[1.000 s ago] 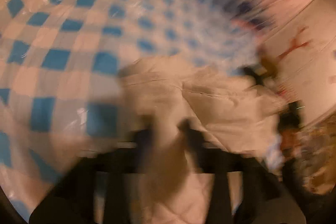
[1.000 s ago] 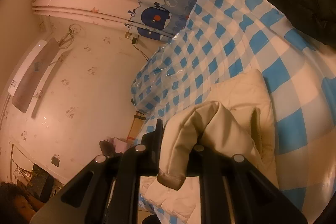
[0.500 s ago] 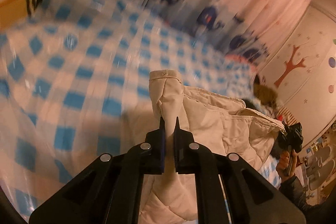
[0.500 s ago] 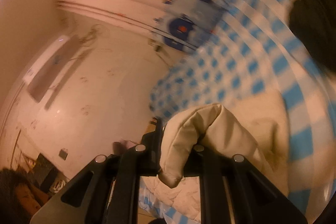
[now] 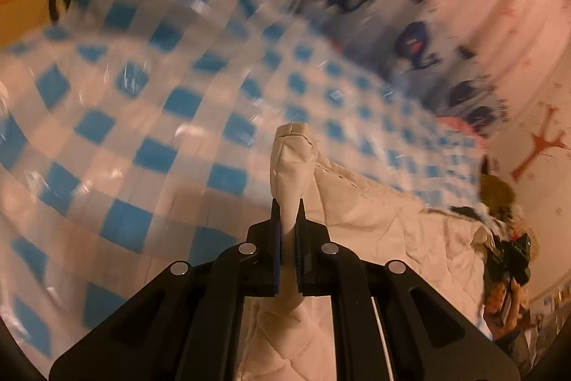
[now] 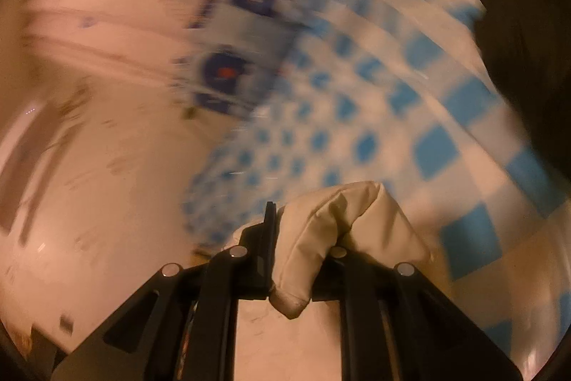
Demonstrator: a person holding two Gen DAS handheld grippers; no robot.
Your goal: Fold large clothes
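Observation:
A cream quilted garment (image 5: 374,227) lies spread over the blue-and-white checked bed cover (image 5: 153,152). My left gripper (image 5: 287,207) is shut on a raised end of it, and the cloth stands up in a peak above the jaws. In the right wrist view my right gripper (image 6: 303,227) is shut on another padded fold of the cream garment (image 6: 332,216), which bulges over and hides the right finger. The other handheld gripper (image 5: 510,259) shows at the far right of the left wrist view, at the garment's far end.
A curtain with blue whale prints (image 5: 410,38) hangs behind the bed. A wall with a red tree sticker (image 5: 539,145) is at the right. A dark pile (image 6: 528,24) lies on the bed cover (image 6: 435,145) at the upper right. A pale wall (image 6: 107,184) fills the left of the right wrist view.
The left gripper has closed on the garment's end and lifted it. Both grippers have swept across the bed, so the background has shifted and blurred. The right grip is unchanged.

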